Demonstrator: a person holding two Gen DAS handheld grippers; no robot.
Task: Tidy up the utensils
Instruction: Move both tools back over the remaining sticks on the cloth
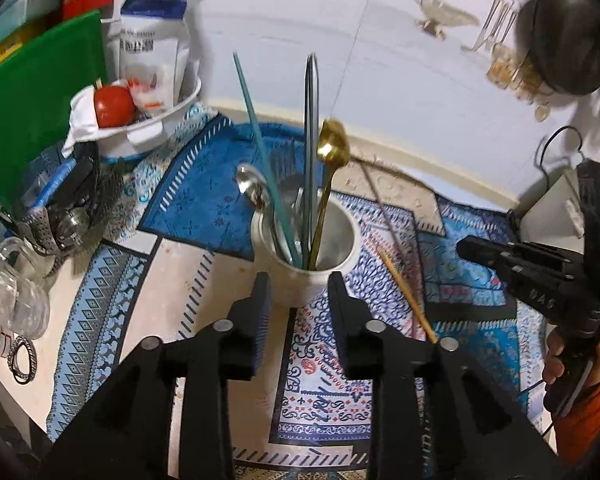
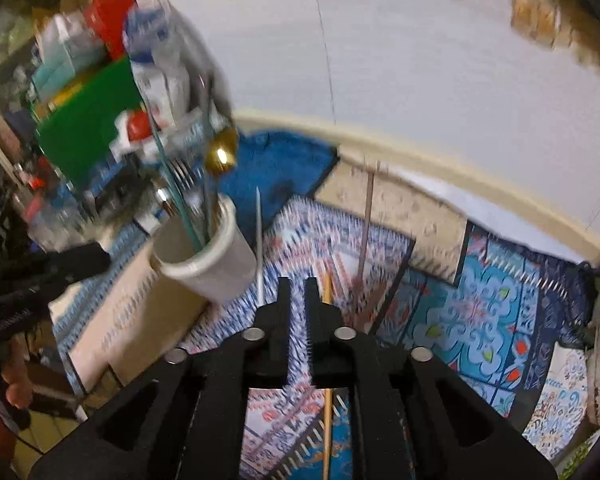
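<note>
Left jaws released, wide apart, either side of the white cup (image 1: 306, 256) on the desk (image 1: 172, 280), not touching it that we can see. Right jaws nearly closed, a thin gap between them, nothing visibly gripped.

Cup holds a gold spoon (image 1: 332, 148), a silver spoon (image 1: 252, 186), a teal stick (image 1: 260, 148) and a dark flat utensil (image 1: 311, 128). Still loose on the patterned cloth (image 1: 324, 380): wooden chopstick (image 2: 327, 360) just beside the right jaws, a reddish stick (image 2: 366, 232) and a metal skewer (image 2: 259, 240).

Risk: the cup is top-heavy with long handles, so a knock while closing could tip it. The chopstick lies flat and could slip from a pinch.

Writing: "DAS" on the right gripper (image 1: 540, 276) body; bag (image 1: 156, 40) text unreadable.
</note>
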